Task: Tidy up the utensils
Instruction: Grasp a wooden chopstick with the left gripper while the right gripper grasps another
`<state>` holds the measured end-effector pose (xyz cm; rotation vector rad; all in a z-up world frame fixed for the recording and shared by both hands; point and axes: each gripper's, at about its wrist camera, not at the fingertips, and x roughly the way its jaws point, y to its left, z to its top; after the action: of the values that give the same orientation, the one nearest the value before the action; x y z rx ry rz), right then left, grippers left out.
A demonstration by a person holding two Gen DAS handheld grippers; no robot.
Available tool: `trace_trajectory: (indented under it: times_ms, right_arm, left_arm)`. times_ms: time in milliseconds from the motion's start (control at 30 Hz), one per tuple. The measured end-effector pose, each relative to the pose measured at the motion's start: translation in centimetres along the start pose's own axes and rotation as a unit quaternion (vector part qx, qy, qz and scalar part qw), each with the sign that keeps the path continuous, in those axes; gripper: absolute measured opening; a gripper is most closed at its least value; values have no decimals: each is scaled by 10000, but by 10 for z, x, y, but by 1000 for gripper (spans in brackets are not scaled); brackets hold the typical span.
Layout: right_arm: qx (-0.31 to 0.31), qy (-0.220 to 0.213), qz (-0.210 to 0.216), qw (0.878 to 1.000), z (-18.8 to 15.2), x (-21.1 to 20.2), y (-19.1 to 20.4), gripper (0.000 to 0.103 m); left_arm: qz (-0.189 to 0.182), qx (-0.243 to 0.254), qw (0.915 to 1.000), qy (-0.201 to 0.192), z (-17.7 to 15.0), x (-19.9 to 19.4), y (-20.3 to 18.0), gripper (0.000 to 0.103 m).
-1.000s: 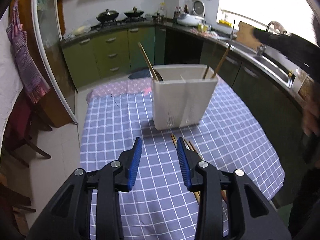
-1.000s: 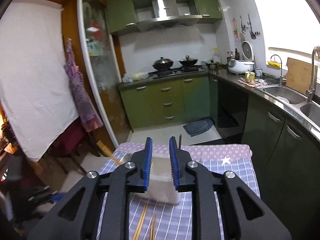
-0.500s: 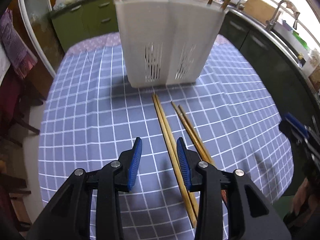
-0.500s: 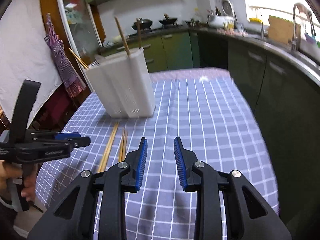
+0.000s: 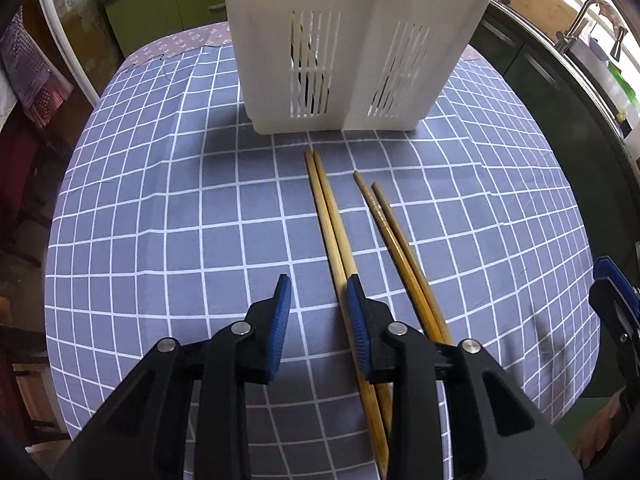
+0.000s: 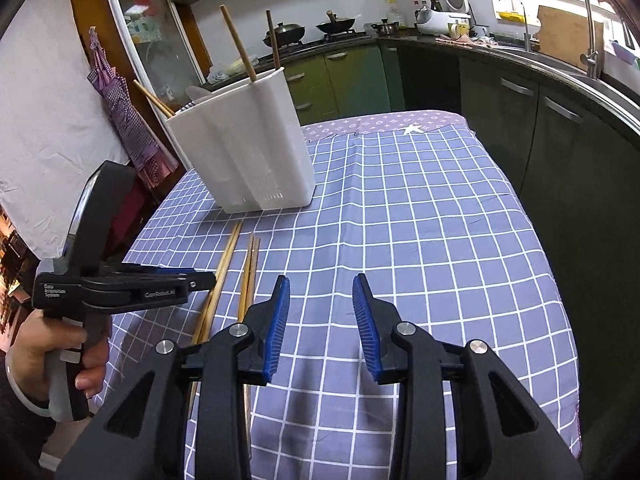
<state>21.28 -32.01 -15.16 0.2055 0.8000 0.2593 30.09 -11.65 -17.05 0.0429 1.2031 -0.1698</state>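
Observation:
Two pairs of wooden chopsticks lie on the blue checked tablecloth (image 5: 160,220) before a white slotted utensil holder (image 5: 360,40): a light pair (image 5: 328,220) and a darker pair (image 5: 396,248). My left gripper (image 5: 318,284) hangs low over the cloth, jaws closing. The light pair runs just inside its right finger and under it, and the pads do not press it. Several chopsticks stand in the holder (image 6: 244,140). My right gripper (image 6: 320,288) is over bare cloth right of the chopsticks (image 6: 240,264), jaws opening, nothing between them.
A hand (image 6: 60,344) holds the left gripper at the table's near left corner. Green and dark cabinets (image 6: 540,128) and a sink (image 6: 592,40) run along the right. The cloth drops off at the right edge (image 6: 560,280). A checked apron (image 6: 128,120) hangs at left.
Both grippers have dropped from high above to just over the table. The left one has closed in on the chopsticks and narrowed slightly. The right one's jaws have widened.

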Motion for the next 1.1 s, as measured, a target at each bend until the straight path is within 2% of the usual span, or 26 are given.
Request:
trace_trajectory:
  times_ms: [100, 167, 300, 400, 433, 500, 667, 800, 933, 1000, 1100]
  right_arm:
    - [11, 20, 37, 10000, 0, 0, 0, 33]
    - [32, 38, 71, 10000, 0, -1, -1, 38]
    - [46, 41, 103, 9999, 0, -2, 0, 38]
    - [21, 40, 121, 9999, 1, -4, 1, 38]
    - [24, 43, 126, 9999, 1, -4, 1, 38]
    - [62, 52, 153, 9999, 1, -4, -1, 38]
    - [99, 125, 181, 9997, 1, -1, -2, 38]
    - [81, 319, 282, 9991, 2, 6, -2, 38]
    - [-56, 626, 475, 9969, 7, 20, 5, 39]
    - [-215, 879, 466, 9948, 11, 33, 13, 44]
    - [-393, 1032, 478, 9927, 15, 47, 25, 44]
  left_arm:
    - [14, 3, 10000, 29, 1, 0, 1, 28]
    - [53, 15, 10000, 40, 2, 1, 0, 28]
    - [16, 3, 9999, 160, 6, 7, -4, 28]
    - [129, 108, 9998, 135, 8, 10, -10, 27]
    - [132, 105, 9998, 138, 9, 10, -10, 24]
    - [118, 117, 9998, 122, 10, 10, -12, 10]
    - [61, 71, 9999, 82, 12, 8, -6, 7]
    - [18, 20, 9998, -192, 11, -8, 8, 7]
    - [-122, 27, 9979, -642, 2, -41, 17, 7]
    - [-221, 28, 9959, -873, -3, -59, 22, 7]
    - [-337, 18, 9931, -1123, -13, -80, 27, 7]
